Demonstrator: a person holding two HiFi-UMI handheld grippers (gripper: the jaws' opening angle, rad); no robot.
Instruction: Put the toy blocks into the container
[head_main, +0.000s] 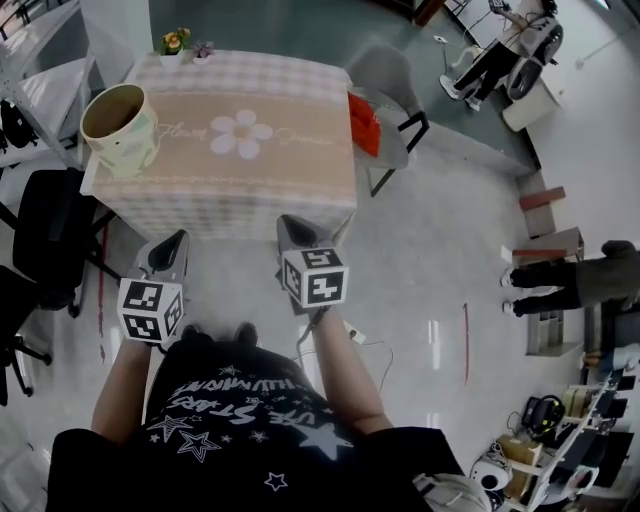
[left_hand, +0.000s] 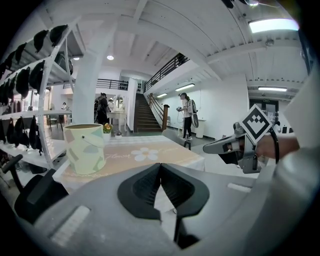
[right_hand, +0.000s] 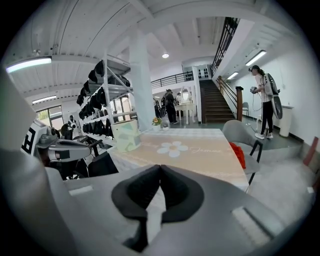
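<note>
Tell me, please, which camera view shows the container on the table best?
The head view: it looks into the open container at the left edge of the table. The left gripper view shows only its patterned side; the right gripper view shows it small and distant.

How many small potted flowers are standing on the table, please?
2: the yellow-flowered pot at the table's far left corner, and the paler pot just right of it. No more seem hidden.
</note>
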